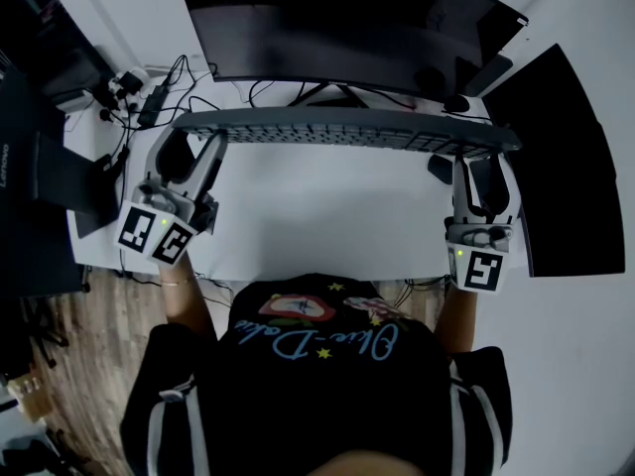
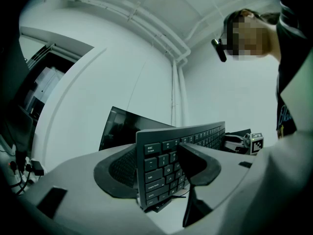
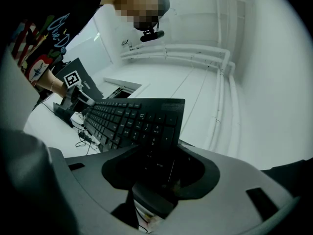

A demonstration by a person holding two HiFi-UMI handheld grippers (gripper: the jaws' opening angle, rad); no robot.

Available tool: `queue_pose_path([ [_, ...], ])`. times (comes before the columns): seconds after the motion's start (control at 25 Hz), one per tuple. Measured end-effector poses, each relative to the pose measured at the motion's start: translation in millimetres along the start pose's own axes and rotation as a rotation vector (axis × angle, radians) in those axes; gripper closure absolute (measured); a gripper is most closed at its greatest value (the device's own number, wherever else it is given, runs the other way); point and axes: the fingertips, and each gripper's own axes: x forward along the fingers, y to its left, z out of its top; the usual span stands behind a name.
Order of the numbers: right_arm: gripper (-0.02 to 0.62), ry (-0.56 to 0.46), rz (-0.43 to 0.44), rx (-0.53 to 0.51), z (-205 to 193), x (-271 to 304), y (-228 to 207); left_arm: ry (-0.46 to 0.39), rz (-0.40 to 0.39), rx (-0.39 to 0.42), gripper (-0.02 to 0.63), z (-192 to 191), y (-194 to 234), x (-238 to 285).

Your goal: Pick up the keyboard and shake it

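Bridging both clamped jaws, the keyboard (image 1: 337, 133).

I see the monitor (image 1: 347, 23) along the far edge of the tabletop (image 1: 327, 216), and just in front of it the keyboard (image 1: 347, 132) runs left to right, parallel to that edge. Its left end sits between the jaws of my left gripper (image 1: 193, 145) and its right end between the jaws of my right gripper (image 1: 479, 167). A tangle of cables (image 1: 149, 92) lies at the far left corner, left of the monitor, and a large flat panel (image 1: 556, 157) lies towards the tabletop's right edge, right of the keyboard.
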Motion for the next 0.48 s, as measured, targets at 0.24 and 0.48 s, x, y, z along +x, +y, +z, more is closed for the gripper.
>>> queue_pose_path([
  [0.24, 0.410, 0.015, -0.005, 0.030, -4, -2, 3, 0.020, 0.001, -0.008, 0.365, -6, 2, -1],
  [0.48, 0.411, 0.080, -0.004, 0.046, -18, -2, 9, 0.064, 0.003, -0.038, 0.365, -21, 7, 2],
])
